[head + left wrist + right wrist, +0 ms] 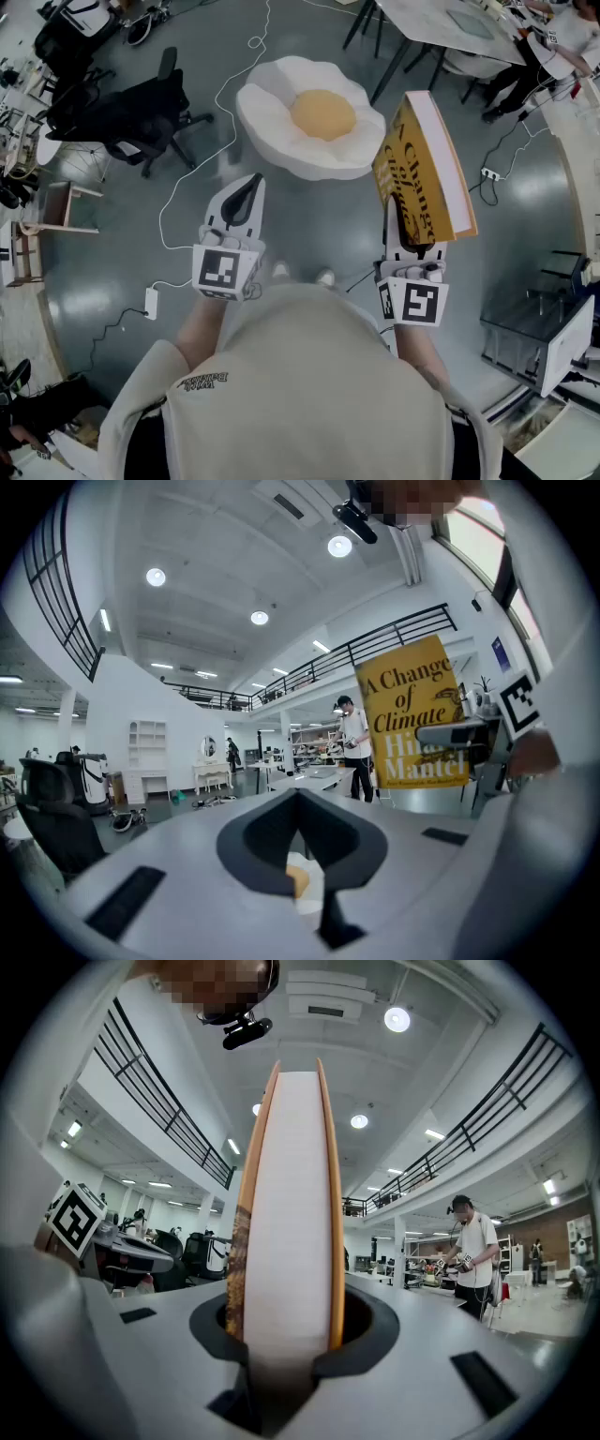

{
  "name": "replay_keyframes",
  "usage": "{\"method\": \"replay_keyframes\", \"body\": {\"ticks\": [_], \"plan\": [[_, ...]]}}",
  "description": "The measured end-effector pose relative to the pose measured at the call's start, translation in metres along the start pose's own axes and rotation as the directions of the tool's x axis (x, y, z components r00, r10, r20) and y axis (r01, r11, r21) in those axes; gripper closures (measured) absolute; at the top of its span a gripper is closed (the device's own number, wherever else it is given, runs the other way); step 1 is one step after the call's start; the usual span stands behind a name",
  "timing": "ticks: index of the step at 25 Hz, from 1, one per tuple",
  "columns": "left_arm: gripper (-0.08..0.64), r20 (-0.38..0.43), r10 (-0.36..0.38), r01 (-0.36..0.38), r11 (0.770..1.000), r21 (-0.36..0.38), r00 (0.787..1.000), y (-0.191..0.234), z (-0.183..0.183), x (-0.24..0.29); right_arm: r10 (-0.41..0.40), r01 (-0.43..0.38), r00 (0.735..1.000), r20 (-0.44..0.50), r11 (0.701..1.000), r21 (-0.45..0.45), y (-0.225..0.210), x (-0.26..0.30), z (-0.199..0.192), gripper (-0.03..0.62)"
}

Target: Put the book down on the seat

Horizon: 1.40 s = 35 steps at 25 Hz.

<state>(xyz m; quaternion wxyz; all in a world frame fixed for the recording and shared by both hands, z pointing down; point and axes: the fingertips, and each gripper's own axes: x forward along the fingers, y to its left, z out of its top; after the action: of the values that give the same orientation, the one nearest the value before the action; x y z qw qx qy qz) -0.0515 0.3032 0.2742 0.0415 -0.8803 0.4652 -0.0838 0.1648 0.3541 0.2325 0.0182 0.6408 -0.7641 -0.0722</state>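
Note:
A yellow hardback book stands upright, pages facing right, with my right gripper shut on its lower edge. The right gripper view looks straight along the white page block, pinched between the jaws. The book's cover also shows at the right of the left gripper view. The seat is a white egg-shaped floor cushion with a yellow centre, on the floor ahead, left of the book. My left gripper hangs in front of the seat, shut and holding nothing, and a sliver of the seat shows below its tips.
A black office chair stands to the seat's left. A white cable runs over the grey floor to a power strip. Tables stand at the back right, a cart at the right. A person stands farther off.

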Motion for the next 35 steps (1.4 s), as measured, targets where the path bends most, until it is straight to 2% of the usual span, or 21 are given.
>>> {"method": "replay_keyframes", "body": {"ticks": [5,10,15,22,30,35], "plan": [[0.551,0.009,-0.039,0.039,0.998,0.040,0.999,-0.005,0.004,0.007,0.022,-0.022,1.000,0.007,1.000,0.008,0.005,0.009,-0.002,0.449],[0.551,-0.018,-0.037,0.037,0.999,0.004,0.999,-0.004,0.002,0.013,0.039,-0.039,0.999,0.000,0.999,0.021,0.008,0.019,-0.006,0.449],[0.551,-0.023,-0.048,0.049,0.998,0.036,0.999,-0.004,-0.003,0.018,0.028,-0.028,1.000,0.000,0.998,0.063,0.000,0.023,-0.010,0.449],[0.551,0.012,-0.030,0.031,0.999,-0.027,0.999,-0.007,0.008,0.024,0.032,-0.031,1.000,-0.001,0.997,0.069,-0.010,0.022,-0.013,0.448],[0.551,-0.022,-0.005,0.005,1.000,0.004,1.000,-0.025,0.008,0.031,0.059,-0.061,0.998,0.022,0.994,0.086,-0.025,0.013,-0.011,0.448],[0.551,-0.001,0.021,-0.021,0.999,0.047,1.000,-0.039,0.014,0.030,0.057,-0.061,0.997,0.047,0.994,0.094,-0.037,0.005,-0.016,0.448]]}}
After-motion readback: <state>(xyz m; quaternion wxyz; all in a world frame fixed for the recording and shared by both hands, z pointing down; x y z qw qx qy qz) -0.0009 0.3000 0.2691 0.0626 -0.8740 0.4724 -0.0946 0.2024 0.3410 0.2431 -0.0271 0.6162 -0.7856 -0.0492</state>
